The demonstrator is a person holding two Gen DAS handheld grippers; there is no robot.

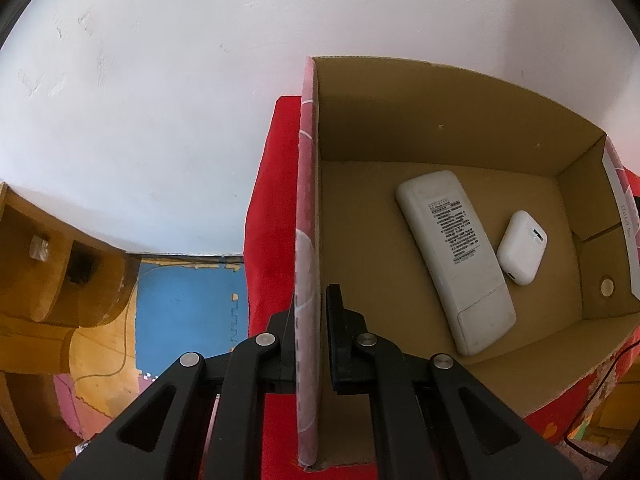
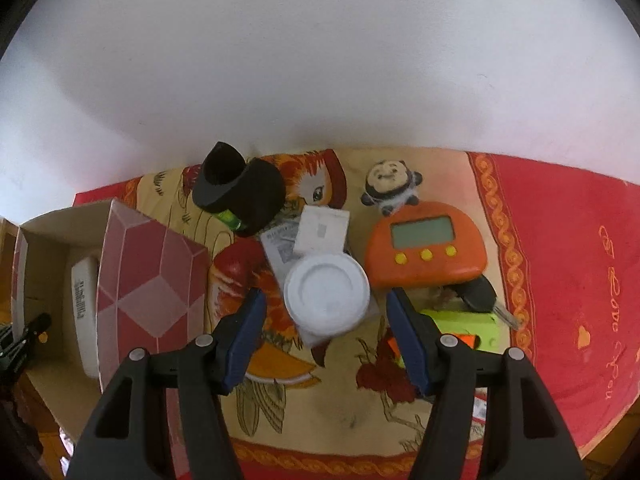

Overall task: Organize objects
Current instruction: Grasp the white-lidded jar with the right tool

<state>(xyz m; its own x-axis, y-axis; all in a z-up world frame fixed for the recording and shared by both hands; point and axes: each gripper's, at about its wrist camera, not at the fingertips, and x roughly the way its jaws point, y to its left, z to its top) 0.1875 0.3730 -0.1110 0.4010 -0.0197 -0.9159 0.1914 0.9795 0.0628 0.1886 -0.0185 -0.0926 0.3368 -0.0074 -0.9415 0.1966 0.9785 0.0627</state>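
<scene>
My left gripper [image 1: 310, 308] is shut on the left wall of a cardboard box [image 1: 308, 208], one finger outside and one inside. In the box lie a white remote [image 1: 454, 258] and a white earbud case [image 1: 522, 247]. The box [image 2: 148, 280] with the remote [image 2: 84, 300] also shows at the left of the right wrist view. My right gripper [image 2: 326, 312] is open, its fingers on either side of a white round lidded jar [image 2: 326, 294] on the patterned cloth.
Around the jar lie an orange digital timer [image 2: 424, 246], a small panda plush [image 2: 390, 188], a black pouch [image 2: 240, 190], white paper cards [image 2: 320, 232], a car key [image 2: 482, 296] and a green-yellow object [image 2: 466, 328]. The red cloth edge [image 2: 580, 320] lies at the right. A wooden shelf [image 1: 48, 264] stands left.
</scene>
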